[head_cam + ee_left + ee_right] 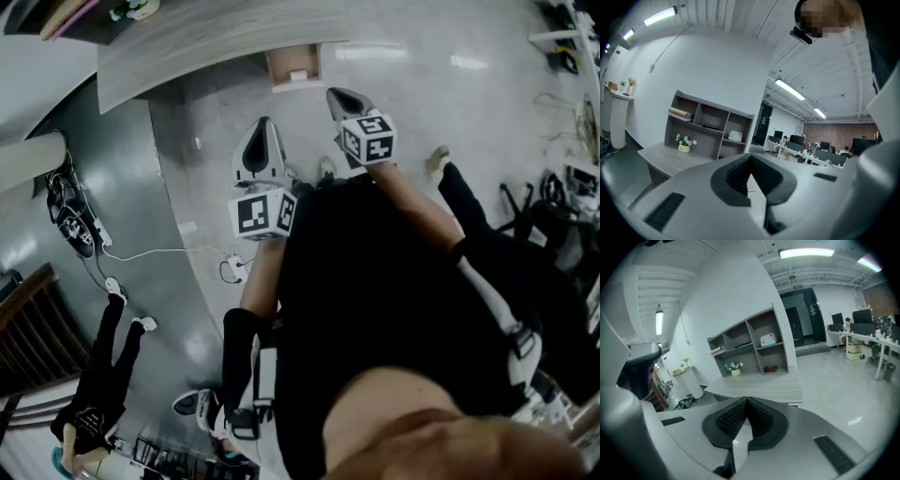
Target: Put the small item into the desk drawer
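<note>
In the head view my left gripper [266,124] and right gripper [336,94] are held side by side over the pale floor, both pointing toward the grey wooden desk [187,47]. A brown drawer [293,67] stands open under the desk's edge, with a small pale thing inside; what it is I cannot tell. Seen from its own camera, the left gripper [751,157] has its jaws closed together with nothing between them. The right gripper [746,400] is also shut and empty, aimed at the desk [759,383].
A shelf unit [712,126] with a flower pot [684,143] stands at the back of the desk. Cables and a power strip [141,253] lie on the dark floor at left, near a white pedestal [28,155]. A person in black [103,375] is at lower left.
</note>
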{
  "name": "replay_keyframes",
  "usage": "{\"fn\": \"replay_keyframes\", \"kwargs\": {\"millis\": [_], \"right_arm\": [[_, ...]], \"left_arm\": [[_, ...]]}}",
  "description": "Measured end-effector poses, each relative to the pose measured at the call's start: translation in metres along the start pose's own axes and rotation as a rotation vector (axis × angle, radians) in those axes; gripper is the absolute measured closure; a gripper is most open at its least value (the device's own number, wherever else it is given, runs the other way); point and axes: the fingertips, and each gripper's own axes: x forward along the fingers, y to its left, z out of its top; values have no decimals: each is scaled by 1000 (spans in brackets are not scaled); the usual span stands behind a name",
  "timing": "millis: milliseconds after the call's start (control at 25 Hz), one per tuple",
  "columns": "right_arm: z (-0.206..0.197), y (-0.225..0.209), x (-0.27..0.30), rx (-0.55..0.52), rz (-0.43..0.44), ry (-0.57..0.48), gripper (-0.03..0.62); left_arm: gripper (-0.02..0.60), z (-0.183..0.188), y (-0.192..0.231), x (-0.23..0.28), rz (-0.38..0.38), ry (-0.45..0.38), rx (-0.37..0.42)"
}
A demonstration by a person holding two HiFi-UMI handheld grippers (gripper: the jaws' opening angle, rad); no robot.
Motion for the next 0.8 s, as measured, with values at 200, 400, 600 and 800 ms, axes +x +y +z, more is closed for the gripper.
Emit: {"fn": "replay_keyframes", "kwargs": {"millis": [200, 400, 600, 800], "right_arm": [[29, 30, -35, -16, 26, -98, 594], [45, 60, -71, -43, 45, -165, 594], [56, 80, -96, -53, 45, -214, 594], [52, 85, -104, -67, 27, -223, 595]], "left_arm": [[591, 3, 10, -9, -10, -2, -3], [591, 4, 18, -19, -17, -2, -7], [591, 7, 25, -25, -21, -12, 6], [591, 2, 27, -33, -22, -6, -1]]}}
